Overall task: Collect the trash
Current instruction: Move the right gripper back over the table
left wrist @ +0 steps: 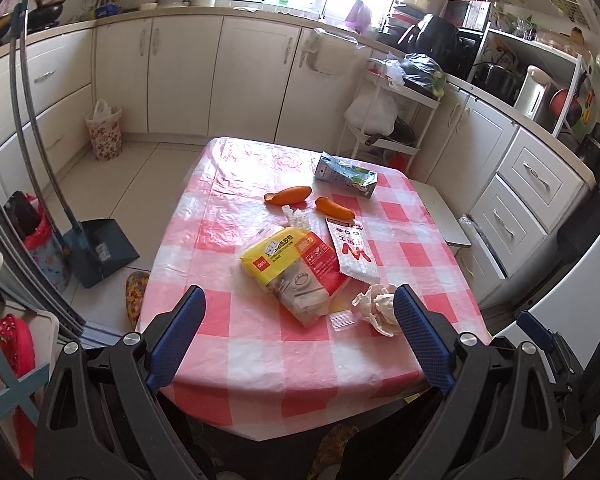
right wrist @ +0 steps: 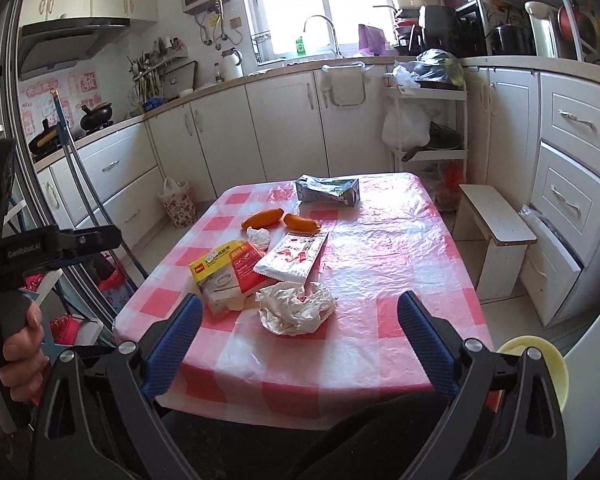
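Trash lies scattered over the middle and near half of the tabletop [right wrist: 380, 312]: a crumpled tissue wad [right wrist: 296, 308] closest to the near edge, a yellow-and-red packet [right wrist: 224, 276] to its left, a white-and-red wrapper [right wrist: 296, 256] behind it, two orange peel pieces [right wrist: 280, 219] past the middle, and a flattened carton [right wrist: 327, 191] toward the far edge. Your left tongs [left wrist: 300, 332] and right tongs [right wrist: 300, 332] both stand wide apart with nothing between the pads, hovering off the near edge, neither touching any item. Risks as I judge them: the plastic sheet over the checked cloth looks slick and wrinkled, so a low approach could snag or drag it and shift everything; the tissue wad is soft and may tear or shed if you pinch only its edge; the flat wrapper and a small clear scrap [left wrist: 342, 320] lie flush and could slide away from closing pads. With both tongs aimed at the same cluster, they could collide. View differences: the left wrist view shows the clear scrap, the dustpan [left wrist: 100, 248] and a lined bin [left wrist: 103, 130] on the floor beyond the left edge. The right wrist view shows a small stool [right wrist: 496, 224] off the right edge, a yellow bowl [right wrist: 540, 364] at the near right corner, and your hand [right wrist: 18, 344] gripping the other handle.
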### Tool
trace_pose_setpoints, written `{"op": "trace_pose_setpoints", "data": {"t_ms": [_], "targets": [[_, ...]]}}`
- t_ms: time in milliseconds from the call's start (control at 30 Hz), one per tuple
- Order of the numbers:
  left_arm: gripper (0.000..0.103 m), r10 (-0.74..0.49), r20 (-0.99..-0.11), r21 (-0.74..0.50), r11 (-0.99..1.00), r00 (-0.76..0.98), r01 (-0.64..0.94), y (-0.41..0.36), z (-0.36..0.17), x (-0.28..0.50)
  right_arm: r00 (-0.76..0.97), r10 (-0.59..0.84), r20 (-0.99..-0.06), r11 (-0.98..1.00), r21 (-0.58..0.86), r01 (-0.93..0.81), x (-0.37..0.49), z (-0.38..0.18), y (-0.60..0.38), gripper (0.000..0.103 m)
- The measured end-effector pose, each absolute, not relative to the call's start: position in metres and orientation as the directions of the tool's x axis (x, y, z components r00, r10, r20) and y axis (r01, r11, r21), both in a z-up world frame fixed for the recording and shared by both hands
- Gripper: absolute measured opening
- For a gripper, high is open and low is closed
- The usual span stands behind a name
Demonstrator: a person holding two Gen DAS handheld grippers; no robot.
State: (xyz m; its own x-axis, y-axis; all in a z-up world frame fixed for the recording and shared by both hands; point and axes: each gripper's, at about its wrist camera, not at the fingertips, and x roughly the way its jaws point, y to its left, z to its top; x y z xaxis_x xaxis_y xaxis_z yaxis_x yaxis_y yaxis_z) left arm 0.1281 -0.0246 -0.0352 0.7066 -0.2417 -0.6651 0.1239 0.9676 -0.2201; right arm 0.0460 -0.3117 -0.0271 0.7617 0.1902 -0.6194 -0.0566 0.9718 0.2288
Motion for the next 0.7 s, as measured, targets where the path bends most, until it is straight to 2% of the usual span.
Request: {"op": "trace_pose_setpoints", "data": {"t_ms": [700], "targets": [[0.091,-0.256,-0.651,-0.217,0.965,0.715,0.149,-0.032,-0.023,0.117,0.773,0.219,-0.595,0.958,0.281,-0.055,0.040,-0.025,-0.320,0.094]]}}
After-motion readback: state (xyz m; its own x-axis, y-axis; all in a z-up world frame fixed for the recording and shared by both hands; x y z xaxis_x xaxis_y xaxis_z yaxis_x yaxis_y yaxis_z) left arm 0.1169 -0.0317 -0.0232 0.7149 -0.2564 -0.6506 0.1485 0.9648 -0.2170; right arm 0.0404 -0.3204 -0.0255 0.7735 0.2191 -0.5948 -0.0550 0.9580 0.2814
